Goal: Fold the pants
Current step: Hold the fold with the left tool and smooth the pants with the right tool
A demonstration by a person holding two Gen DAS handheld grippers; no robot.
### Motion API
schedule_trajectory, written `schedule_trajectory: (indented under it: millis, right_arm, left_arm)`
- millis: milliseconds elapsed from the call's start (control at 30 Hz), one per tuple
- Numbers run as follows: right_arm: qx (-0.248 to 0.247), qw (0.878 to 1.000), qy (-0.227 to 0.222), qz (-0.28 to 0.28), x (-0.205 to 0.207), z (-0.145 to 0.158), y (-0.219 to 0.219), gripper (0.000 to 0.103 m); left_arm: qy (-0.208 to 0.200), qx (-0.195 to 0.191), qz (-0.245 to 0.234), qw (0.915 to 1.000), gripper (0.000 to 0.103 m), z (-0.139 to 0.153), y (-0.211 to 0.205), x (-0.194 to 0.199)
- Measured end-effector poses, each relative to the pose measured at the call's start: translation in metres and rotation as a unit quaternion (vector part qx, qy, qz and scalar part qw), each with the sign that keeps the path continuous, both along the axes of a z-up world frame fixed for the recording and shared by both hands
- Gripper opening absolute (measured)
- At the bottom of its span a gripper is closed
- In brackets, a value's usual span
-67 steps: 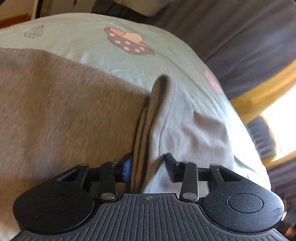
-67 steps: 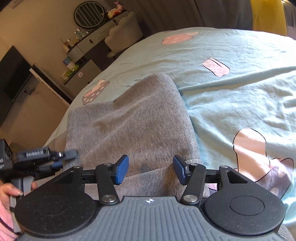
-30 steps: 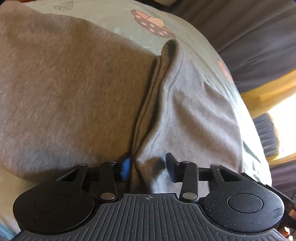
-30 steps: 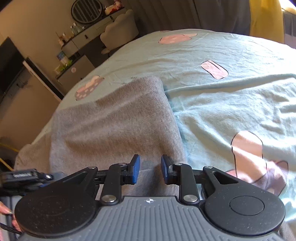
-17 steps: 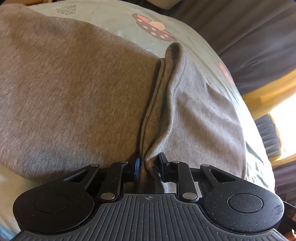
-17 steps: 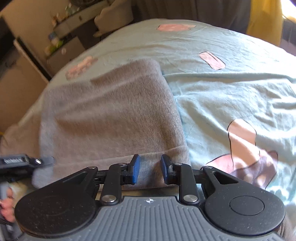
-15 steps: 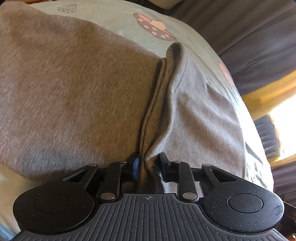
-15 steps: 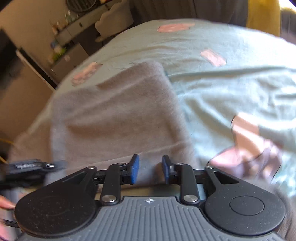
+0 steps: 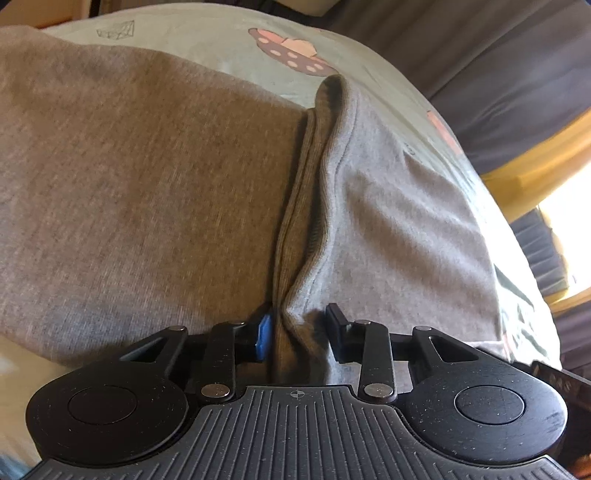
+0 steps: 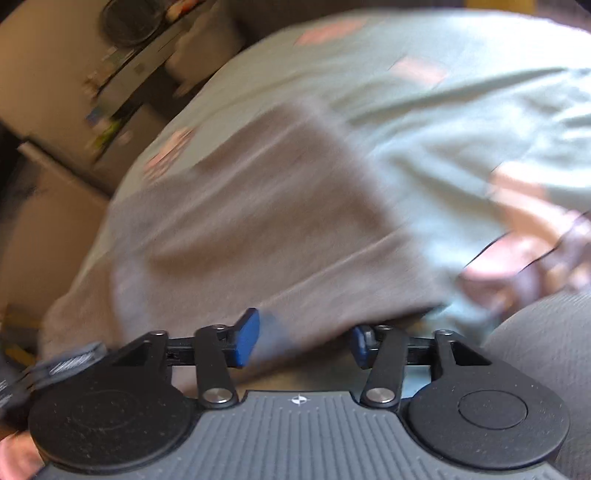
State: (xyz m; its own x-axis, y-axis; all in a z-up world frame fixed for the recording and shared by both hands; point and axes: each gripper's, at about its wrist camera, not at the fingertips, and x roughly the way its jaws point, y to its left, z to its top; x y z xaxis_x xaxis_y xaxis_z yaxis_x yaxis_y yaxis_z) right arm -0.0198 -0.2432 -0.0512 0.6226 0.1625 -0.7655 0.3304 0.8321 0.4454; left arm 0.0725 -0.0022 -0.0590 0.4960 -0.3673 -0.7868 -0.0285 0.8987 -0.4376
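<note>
The grey pants (image 9: 147,192) lie folded on a pale green bed sheet (image 9: 207,40). In the left wrist view a ribbed fold of the pants (image 9: 306,192) runs up from between the fingers. My left gripper (image 9: 297,334) is open, its jaws standing apart on either side of that fold. In the blurred right wrist view the pants (image 10: 266,206) spread ahead of my right gripper (image 10: 303,341), which is open with the near cloth edge between and just past its fingers. The left gripper's body (image 10: 70,363) shows at the lower left of that view.
The sheet (image 10: 461,110) has pink and brown cartoon prints (image 9: 291,51). Dark curtains (image 9: 498,55) and a bright window (image 9: 565,206) lie to the right. A dresser with a round mirror (image 10: 129,22) stands beyond the bed's far left edge.
Both grippers have opened: the left one let go of the ribbed fold and the right one let go of the pants' near edge. The right wrist view has swung and is blurred.
</note>
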Motion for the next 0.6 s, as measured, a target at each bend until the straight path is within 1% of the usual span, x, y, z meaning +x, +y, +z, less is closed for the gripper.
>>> schedule_trajectory:
  millis: [33, 67, 133, 200, 267, 333, 433, 600]
  right_arm:
    - [-0.023, 1.0, 0.002, -0.011, -0.001, 0.001, -0.001, 0.029]
    - [-0.041, 0.999, 0.003, -0.017, -0.002, 0.002, -0.002, 0.027]
    - [-0.06, 0.998, 0.01, -0.026, -0.003, 0.003, -0.003, 0.027]
    - [-0.063, 0.997, 0.018, -0.031, -0.003, 0.003, -0.003, 0.028]
    - [-0.078, 0.996, 0.022, -0.034, -0.004, 0.004, -0.005, 0.028]
    - [-0.071, 0.996, 0.022, -0.039, -0.005, 0.003, -0.008, 0.028]
    - [-0.083, 0.996, 0.022, -0.038, -0.006, 0.006, -0.007, 0.028]
    - [-0.085, 0.995, 0.028, -0.034, -0.007, 0.007, -0.011, 0.028]
  left_arm:
    - [-0.003, 0.008, -0.002, 1.0, 0.035, 0.0, -0.002, 0.0]
    - [-0.007, 0.018, -0.004, 0.9998, 0.035, 0.001, -0.004, -0.001]
    - [-0.013, 0.034, -0.011, 0.9993, 0.035, 0.002, -0.009, -0.001]
    - [-0.018, 0.05, -0.018, 0.9984, 0.035, 0.003, -0.014, -0.001]
    - [-0.024, 0.062, -0.024, 0.9975, 0.035, 0.005, -0.018, -0.001]
    - [-0.028, 0.07, -0.026, 0.9968, 0.035, 0.005, -0.021, -0.002]
    - [-0.029, 0.075, -0.027, 0.9964, 0.035, 0.006, -0.023, -0.002]
    - [-0.032, 0.079, -0.026, 0.996, 0.034, 0.008, -0.024, -0.003]
